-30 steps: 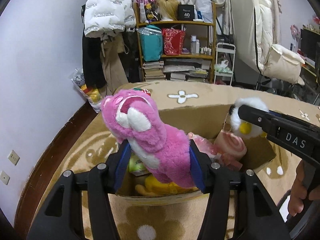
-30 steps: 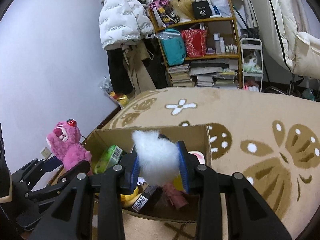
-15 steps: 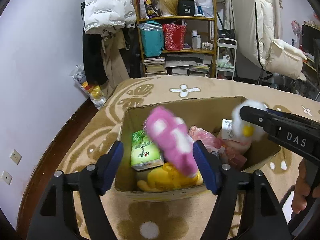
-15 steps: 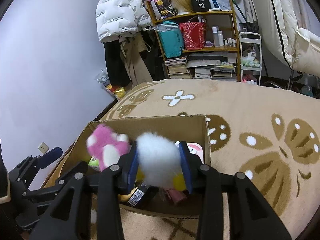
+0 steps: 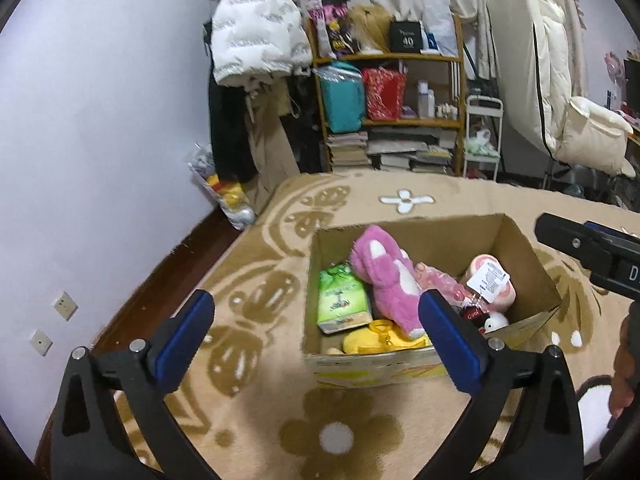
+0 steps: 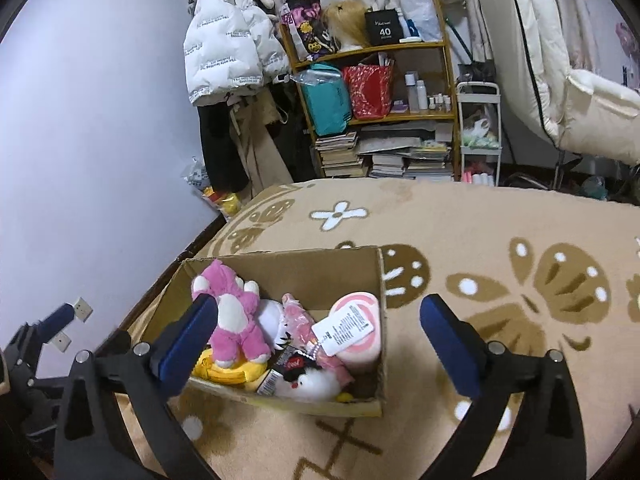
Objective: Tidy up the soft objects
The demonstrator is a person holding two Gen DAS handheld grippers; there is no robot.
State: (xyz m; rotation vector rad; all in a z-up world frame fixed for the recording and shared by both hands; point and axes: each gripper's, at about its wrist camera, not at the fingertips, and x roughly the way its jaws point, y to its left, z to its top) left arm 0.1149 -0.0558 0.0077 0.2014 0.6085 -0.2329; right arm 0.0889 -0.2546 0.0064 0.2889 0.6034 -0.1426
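Note:
An open cardboard box [image 5: 520, 240] [image 6: 280, 272] stands on a patterned blanket. Inside it a pink plush bear [image 5: 384, 276] [image 6: 236, 320] lies head down on a yellow plush [image 5: 372, 340]. A white fluffy toy [image 6: 308, 386] rests at the box's near edge, beside a round pink plush with a paper tag [image 6: 360, 340]. A green packet [image 5: 340, 300] lies at the box's left. My left gripper [image 5: 315, 296] hovers before the box, jaws opening, nothing between them. My right gripper [image 6: 318, 300] hangs above the box's near right corner, jaws opening and empty too.
The beige blanket with brown butterflies [image 6: 520, 240] spreads right of the box. Behind stand a wooden shelf of books and bags [image 5: 384, 112], a hanging white jacket [image 5: 256, 44], a small white trolley [image 6: 478, 132] and a cream padded recliner [image 5: 560, 100]. A hand [image 5: 624, 372] shows at right.
Both grippers have opened wide and drawn back a little. The pink bear fell from the left one into the box; the white fluffy toy dropped from the right one into it.

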